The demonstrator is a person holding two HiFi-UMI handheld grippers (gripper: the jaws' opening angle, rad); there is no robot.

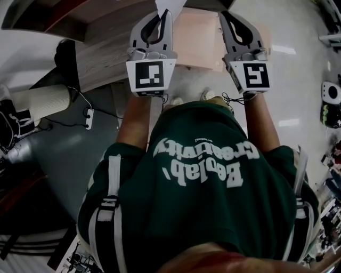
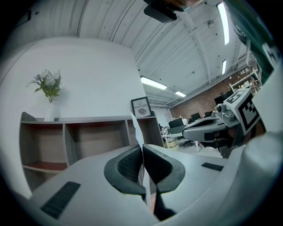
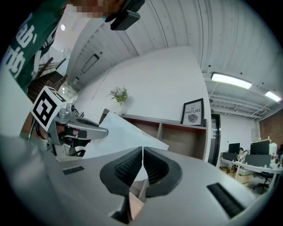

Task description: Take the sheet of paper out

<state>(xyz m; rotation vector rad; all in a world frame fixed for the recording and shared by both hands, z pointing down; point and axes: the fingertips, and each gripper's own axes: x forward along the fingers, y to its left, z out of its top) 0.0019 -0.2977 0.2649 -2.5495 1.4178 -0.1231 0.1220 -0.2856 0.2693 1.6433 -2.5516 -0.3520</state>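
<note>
My left gripper (image 1: 165, 11) is shut on a white sheet of paper (image 1: 168, 4), which shows at the top edge of the head view. In the left gripper view the sheet (image 2: 139, 132) runs edge-on up between the pads (image 2: 131, 164). My right gripper (image 1: 225, 13) is level beside it and shut on a pale pink envelope (image 1: 197, 37) that spans the gap between the two grippers. In the right gripper view the white sheet (image 3: 119, 132) slants up from the left gripper (image 3: 84, 130), and pink paper (image 3: 135, 201) shows behind the shut jaws.
A wooden shelf unit (image 2: 88, 137) stands against the white wall ahead, with a vase of flowers (image 2: 47, 95) and a framed picture (image 2: 141, 107) on top. Office desks (image 3: 254, 165) lie to the right. On the floor at left are a white ribbed cylinder (image 1: 45, 101) and a power strip (image 1: 89, 118).
</note>
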